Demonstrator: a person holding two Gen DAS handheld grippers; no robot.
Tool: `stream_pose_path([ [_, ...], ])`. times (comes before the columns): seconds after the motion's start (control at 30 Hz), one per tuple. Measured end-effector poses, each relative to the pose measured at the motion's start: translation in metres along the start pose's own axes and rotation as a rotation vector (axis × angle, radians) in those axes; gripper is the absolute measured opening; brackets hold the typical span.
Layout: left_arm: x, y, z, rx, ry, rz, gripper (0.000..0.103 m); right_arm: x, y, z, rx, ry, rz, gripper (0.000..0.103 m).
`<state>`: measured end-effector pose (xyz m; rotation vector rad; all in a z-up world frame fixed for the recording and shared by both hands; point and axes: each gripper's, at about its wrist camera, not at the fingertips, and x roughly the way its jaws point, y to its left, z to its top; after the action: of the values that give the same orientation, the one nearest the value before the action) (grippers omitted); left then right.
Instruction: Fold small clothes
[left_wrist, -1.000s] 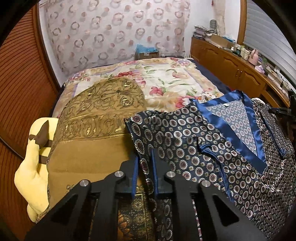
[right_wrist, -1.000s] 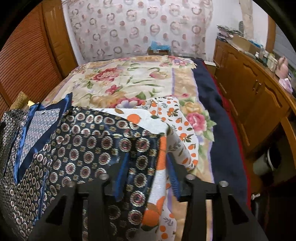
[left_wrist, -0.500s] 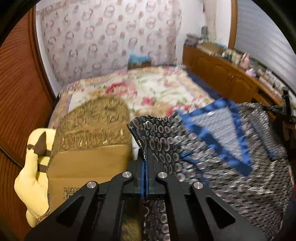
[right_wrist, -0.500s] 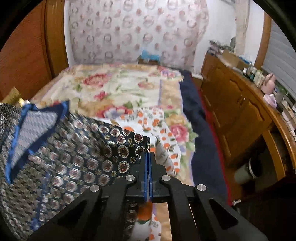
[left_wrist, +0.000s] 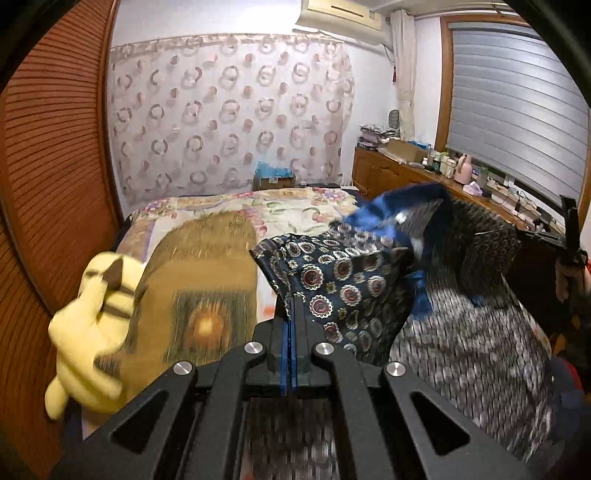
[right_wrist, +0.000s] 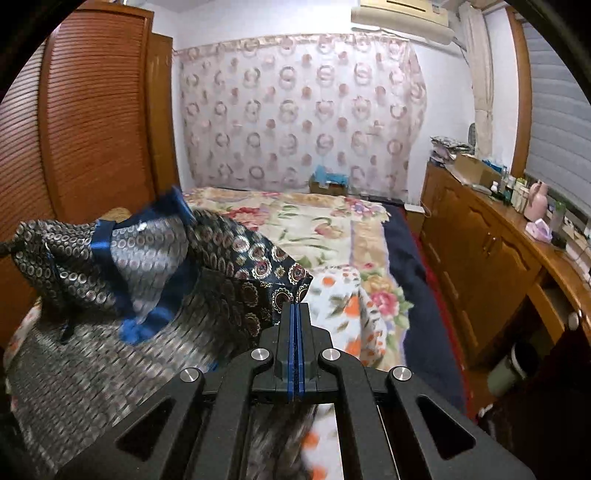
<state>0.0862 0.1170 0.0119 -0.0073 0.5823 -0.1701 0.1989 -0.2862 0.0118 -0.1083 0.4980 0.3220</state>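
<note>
A navy patterned garment with blue satin trim (left_wrist: 354, 288) hangs lifted above the bed, sagging between both grippers. My left gripper (left_wrist: 291, 306) is shut on its left corner. My right gripper (right_wrist: 296, 314) is shut on its right corner, and the garment (right_wrist: 147, 266) spreads to the left in that view. The blue collar (left_wrist: 399, 206) folds over at the top. The rest of the cloth drapes below, blurred by motion.
A gold embroidered cloth (left_wrist: 207, 280) and a yellow plush toy (left_wrist: 92, 325) lie at the left on the floral bed (right_wrist: 295, 225). A white orange-print garment (right_wrist: 343, 314) lies under the right gripper. A wooden dresser (right_wrist: 487, 258) runs along the right, a wardrobe (right_wrist: 92, 122) at the left.
Both grippers closed on the garment's corners and lifted it up off the bed. The views now tilt up toward the curtain wall.
</note>
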Motion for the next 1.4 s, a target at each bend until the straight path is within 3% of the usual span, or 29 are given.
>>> stream_pose_path([
  [0.13, -0.031, 0.011, -0.049, -0.042, 0.016, 0.017, 0.002, -0.039, 0.003, -0.049, 0.026, 0.012, 0.009, 0.0],
  [0.27, -0.054, 0.031, -0.101, -0.137, 0.048, 0.039, 0.002, -0.073, -0.007, -0.105, 0.107, 0.091, 0.034, 0.0],
  [0.47, -0.056, 0.04, -0.142, -0.185, 0.122, 0.059, 0.002, -0.104, -0.013, -0.16, 0.133, 0.186, 0.043, 0.0],
  [0.63, -0.062, 0.041, -0.149, -0.171, 0.132, 0.086, 0.003, -0.112, -0.006, -0.157, 0.101, 0.212, 0.087, 0.001],
  [0.77, -0.064, 0.038, -0.14, -0.138, 0.13, 0.104, 0.013, -0.113, -0.004, -0.144, 0.069, 0.209, 0.096, 0.001],
  [0.9, -0.076, 0.038, -0.136, -0.126, 0.099, 0.103, 0.042, -0.129, 0.014, -0.142, 0.013, 0.181, 0.085, 0.001],
  [0.97, -0.08, 0.039, -0.133, -0.125, 0.092, 0.103, 0.049, -0.135, 0.016, -0.139, 0.004, 0.175, 0.083, 0.001],
  [1.03, -0.082, 0.04, -0.131, -0.119, 0.091, 0.11, 0.068, -0.141, 0.019, -0.135, -0.007, 0.165, 0.073, 0.001],
  [1.1, -0.085, 0.04, -0.128, -0.11, 0.079, 0.112, 0.079, -0.14, 0.02, -0.133, -0.016, 0.148, 0.074, 0.001],
  [1.23, -0.092, 0.039, -0.122, -0.102, 0.061, 0.108, 0.079, -0.144, 0.026, -0.127, -0.034, 0.125, 0.064, 0.001],
  [1.4, -0.098, 0.04, -0.113, -0.095, 0.027, 0.137, 0.079, -0.136, 0.029, -0.125, -0.048, 0.118, 0.021, 0.013],
])
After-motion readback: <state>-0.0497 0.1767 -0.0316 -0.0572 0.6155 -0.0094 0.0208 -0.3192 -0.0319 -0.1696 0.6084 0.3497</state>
